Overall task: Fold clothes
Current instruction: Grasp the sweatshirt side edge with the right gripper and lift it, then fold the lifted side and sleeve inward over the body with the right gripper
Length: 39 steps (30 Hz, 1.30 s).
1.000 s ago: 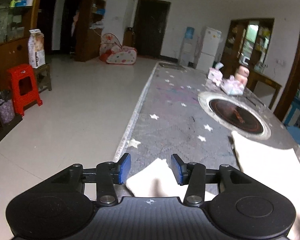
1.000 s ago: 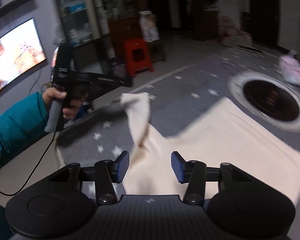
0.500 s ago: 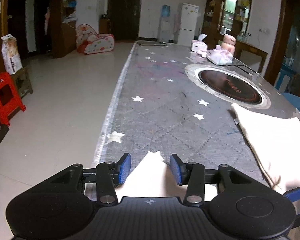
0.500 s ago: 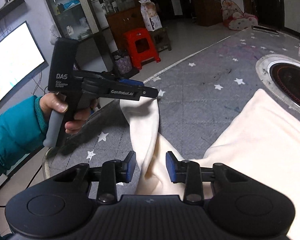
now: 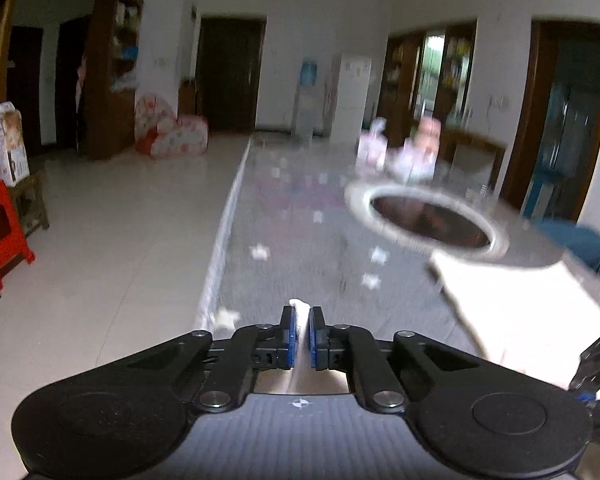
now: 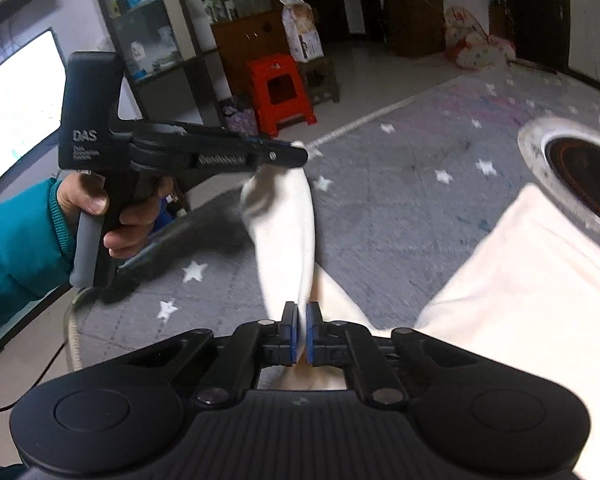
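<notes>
A cream garment lies on the grey star-patterned table. One narrow part of the garment is lifted off the table and stretched between both grippers. My left gripper is shut on the tip of that part, which pokes out between its blue pads. In the right wrist view the left gripper holds the far end of the strip, raised above the table. My right gripper is shut on the near end. The rest of the garment lies flat to the right.
A round inset burner with a pale ring sits in the table beyond the garment. Pink packets lie at the far end. The table's left edge drops to a tiled floor. A red stool stands there.
Both grippers have shut on the narrow cream part of the garment; they were open around it before. The part is now lifted and pulled taut between them.
</notes>
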Each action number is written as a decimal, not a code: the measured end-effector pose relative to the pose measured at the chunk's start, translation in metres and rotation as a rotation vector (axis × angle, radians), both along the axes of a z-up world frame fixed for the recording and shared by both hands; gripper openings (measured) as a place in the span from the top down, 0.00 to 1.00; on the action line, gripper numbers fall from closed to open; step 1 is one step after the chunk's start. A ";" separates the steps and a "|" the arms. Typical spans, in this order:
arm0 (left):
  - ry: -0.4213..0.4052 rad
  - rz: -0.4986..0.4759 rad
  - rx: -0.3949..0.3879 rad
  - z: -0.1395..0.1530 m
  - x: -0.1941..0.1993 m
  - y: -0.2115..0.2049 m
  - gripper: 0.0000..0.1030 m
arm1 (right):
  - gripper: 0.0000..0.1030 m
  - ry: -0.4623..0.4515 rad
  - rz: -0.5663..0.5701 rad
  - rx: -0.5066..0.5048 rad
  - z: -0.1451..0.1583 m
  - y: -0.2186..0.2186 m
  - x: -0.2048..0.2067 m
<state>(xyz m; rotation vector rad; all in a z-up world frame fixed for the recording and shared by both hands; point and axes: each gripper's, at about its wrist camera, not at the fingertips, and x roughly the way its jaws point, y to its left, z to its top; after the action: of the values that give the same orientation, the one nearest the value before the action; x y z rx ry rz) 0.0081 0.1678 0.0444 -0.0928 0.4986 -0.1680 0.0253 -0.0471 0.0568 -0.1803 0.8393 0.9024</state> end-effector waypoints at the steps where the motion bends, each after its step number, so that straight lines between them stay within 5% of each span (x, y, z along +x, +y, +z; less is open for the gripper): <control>1: -0.029 0.000 -0.015 0.005 -0.007 0.004 0.93 | 0.97 -0.011 0.012 0.008 0.003 0.000 -0.004; 5: -0.070 -0.001 -0.055 0.007 -0.033 0.022 0.93 | 0.97 -0.030 0.118 -0.013 0.004 0.006 -0.023; 13: 0.041 0.161 -0.027 -0.014 -0.066 0.054 0.88 | 0.89 0.012 0.275 -0.039 -0.010 0.020 -0.050; 16: 0.066 0.189 -0.018 -0.016 -0.070 0.055 0.86 | 0.89 0.013 0.255 0.001 -0.001 0.010 -0.049; 18: 0.068 0.171 -0.013 -0.016 -0.069 0.048 0.68 | 0.84 -0.005 0.216 0.007 0.005 0.000 -0.044; 20: 0.070 0.153 -0.008 -0.016 -0.068 0.041 0.63 | 0.79 -0.022 0.176 0.002 0.008 -0.009 -0.038; 27: 0.075 0.088 0.010 -0.016 -0.064 0.017 0.66 | 0.76 0.015 0.131 -0.059 -0.002 -0.019 -0.041; 30: 0.101 0.023 0.073 -0.024 -0.055 -0.002 0.67 | 0.74 0.038 0.134 -0.075 -0.007 -0.025 -0.051; 39: 0.139 0.050 0.220 -0.031 -0.020 -0.007 0.69 | 0.68 0.040 0.156 -0.083 -0.005 -0.034 -0.069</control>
<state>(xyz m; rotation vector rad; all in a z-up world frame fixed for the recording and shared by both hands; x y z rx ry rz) -0.0121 0.1603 0.0134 0.0984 0.6498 -0.0570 -0.0438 -0.0812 0.0520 -0.3037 0.9099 1.0210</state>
